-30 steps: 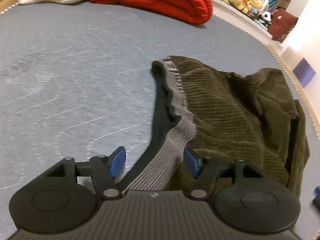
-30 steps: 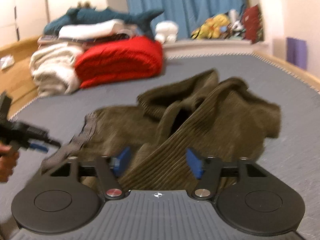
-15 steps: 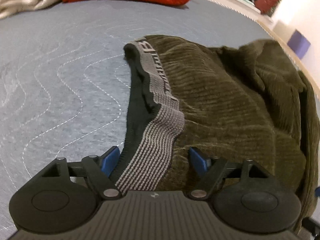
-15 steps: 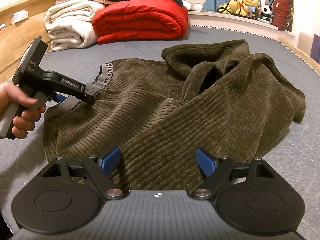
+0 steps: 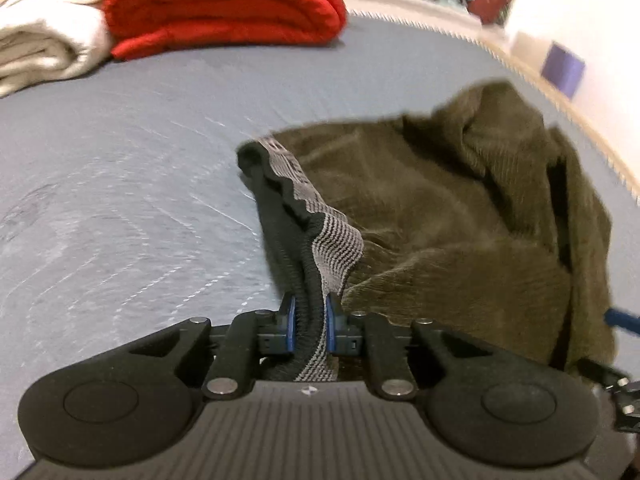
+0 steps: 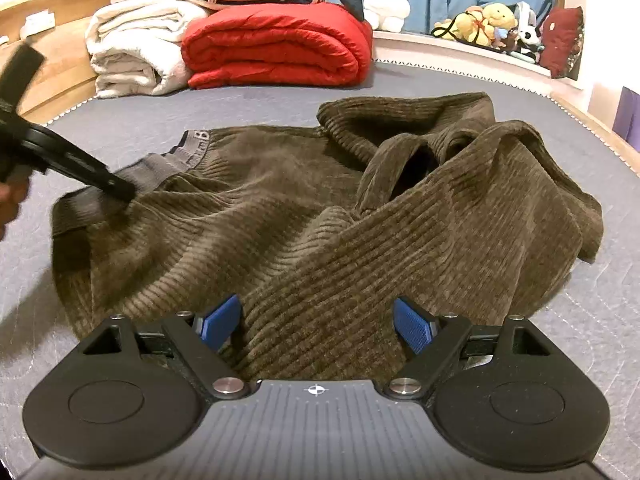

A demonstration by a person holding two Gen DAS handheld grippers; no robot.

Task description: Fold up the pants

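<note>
- The olive corduroy pants are lying crumpled on the grey quilted bed, legs heaped toward the far side, well short of the red blanket.
- The left gripper is closing on the grey elastic waistband, which is bunching between its blue pads.
- The right gripper is standing wide over a ribbed fold, probably a leg, gripping nothing.
- The fabric is looking thick, soft and floppy, so it is likely sagging when lifted; the view here is blurring.
- The firm waistband is offering the surest hold, with a second hold at its other end.
</note>
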